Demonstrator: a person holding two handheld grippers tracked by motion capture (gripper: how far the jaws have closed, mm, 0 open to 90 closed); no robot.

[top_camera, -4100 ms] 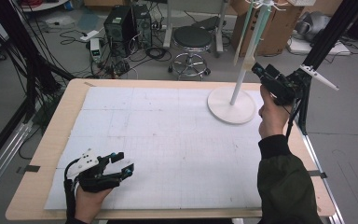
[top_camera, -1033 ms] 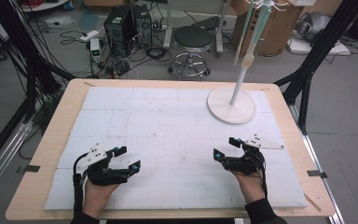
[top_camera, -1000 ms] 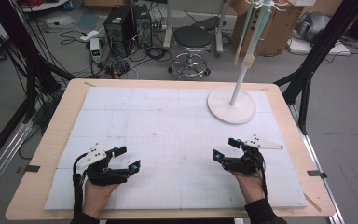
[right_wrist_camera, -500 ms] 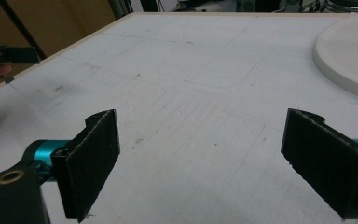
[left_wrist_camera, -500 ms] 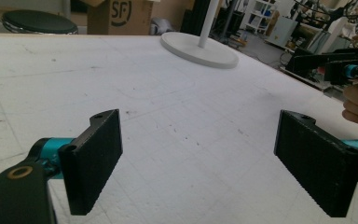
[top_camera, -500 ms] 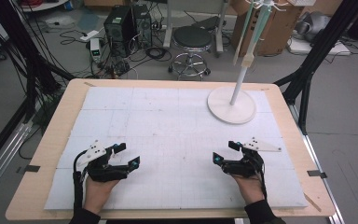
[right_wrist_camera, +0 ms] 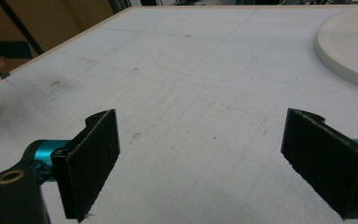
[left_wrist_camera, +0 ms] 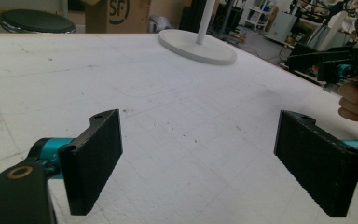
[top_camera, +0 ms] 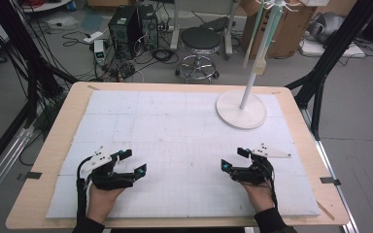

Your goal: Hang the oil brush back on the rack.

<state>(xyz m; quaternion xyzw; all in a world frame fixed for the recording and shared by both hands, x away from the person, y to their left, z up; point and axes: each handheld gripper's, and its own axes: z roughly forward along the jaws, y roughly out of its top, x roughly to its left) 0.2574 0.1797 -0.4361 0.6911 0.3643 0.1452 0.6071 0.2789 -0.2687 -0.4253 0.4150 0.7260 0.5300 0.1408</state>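
Down from the white stand (top_camera: 241,108) since four seconds ago, the right gripper (top_camera: 235,160) now rests low on the white mat (top_camera: 175,126), level with the left gripper (top_camera: 133,161) and well apart from it. Both point toward the far side, jaws spread wide with nothing between them. Ahead of the right gripper, well apart, the stand's round base sits at the mat's far corner.

The letters "SF" stand in black on the brown cardboard box (left_wrist_camera: 116,14) beyond the table's far edge; nothing else is legible.
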